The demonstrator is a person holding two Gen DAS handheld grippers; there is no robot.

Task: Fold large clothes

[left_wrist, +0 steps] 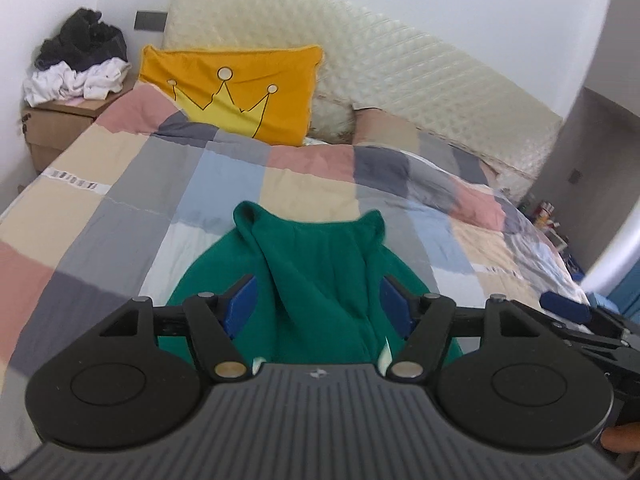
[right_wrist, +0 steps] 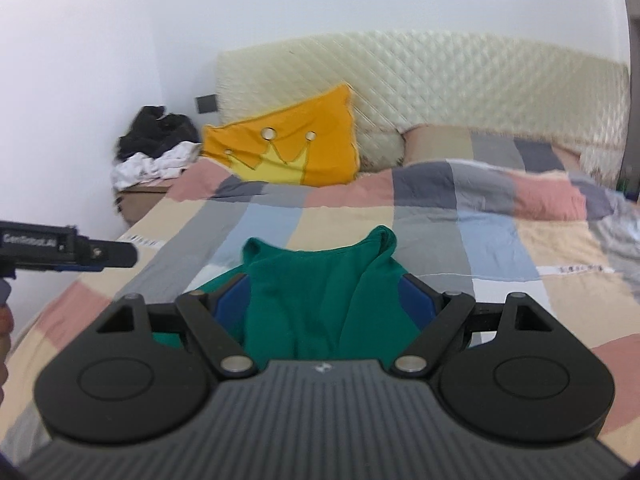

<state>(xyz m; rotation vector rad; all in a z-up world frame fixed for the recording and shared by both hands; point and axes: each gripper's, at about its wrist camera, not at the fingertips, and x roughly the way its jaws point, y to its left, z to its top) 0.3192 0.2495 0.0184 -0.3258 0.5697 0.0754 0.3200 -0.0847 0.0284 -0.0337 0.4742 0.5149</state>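
One green garment (left_wrist: 320, 280) (on the bed), one yellow pillow (left_wrist: 240, 84); both hand-held grippers spread.

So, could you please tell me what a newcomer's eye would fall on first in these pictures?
Most likely the green garment, lying bunched on the patchwork checked quilt right in front of both tools, with its two far corners sticking up. Next comes the orange cushion with a yellow crown, propped against the cream quilted headboard. A pile of black and white clothes sits on a cardboard box in the corner.
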